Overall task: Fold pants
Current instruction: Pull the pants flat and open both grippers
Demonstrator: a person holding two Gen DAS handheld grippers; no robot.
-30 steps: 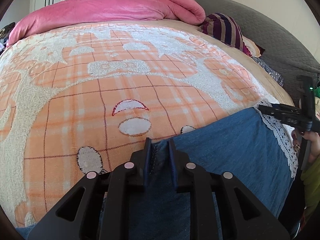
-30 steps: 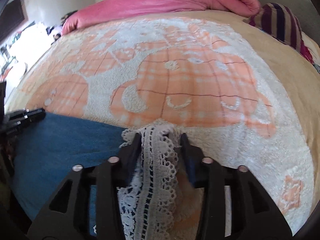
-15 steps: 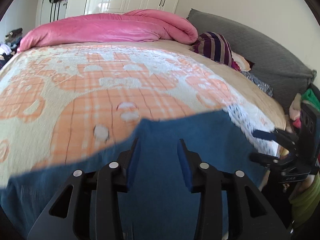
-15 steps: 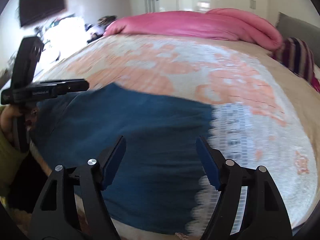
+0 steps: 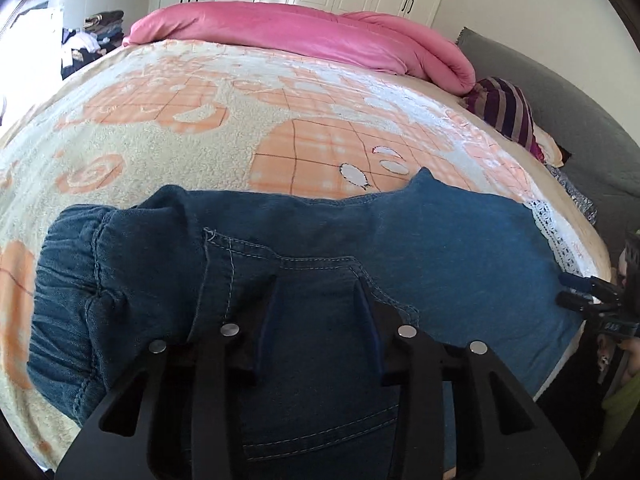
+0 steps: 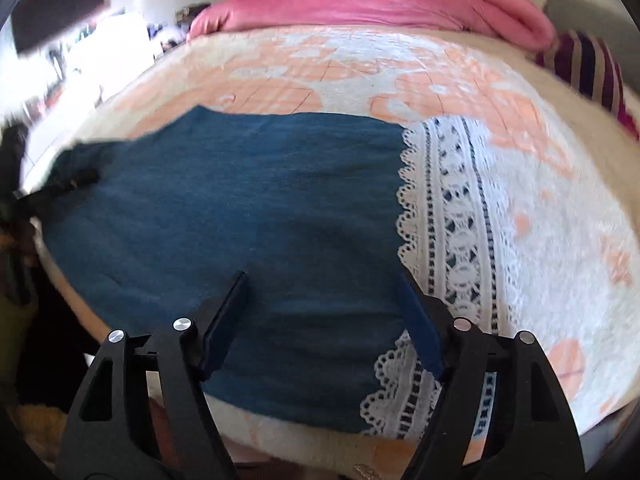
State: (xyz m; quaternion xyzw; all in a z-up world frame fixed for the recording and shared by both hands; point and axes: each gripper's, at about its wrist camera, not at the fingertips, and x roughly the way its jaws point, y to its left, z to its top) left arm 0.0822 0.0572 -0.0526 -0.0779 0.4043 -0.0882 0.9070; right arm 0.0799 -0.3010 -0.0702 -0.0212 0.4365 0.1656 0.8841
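We log 1 pair of pants [image 5: 304,248], lace hem [image 6: 452,224], flat on the bed [image 5: 168,148]; left gripper [image 5: 316,300] and right gripper [image 6: 324,300] spread wide, holding nothing.

The pants [image 5: 304,248] lie flat across the near edge of the bed, on top of the blanket [image 5: 168,136]. Their waistband [image 5: 68,280] is bunched at the left end and the lace hem [image 6: 460,232] spreads at the right end. Behind them the blanket runs back to a rolled duvet [image 5: 304,36] lying across the far side. A striped pillow [image 5: 504,112] sits to the right of the duvet, against the headboard [image 5: 580,120] along the right. The 2 grippers hang above the pants, the left gripper [image 5: 318,292] over the waist part and the right gripper [image 6: 324,292] beside the lace.
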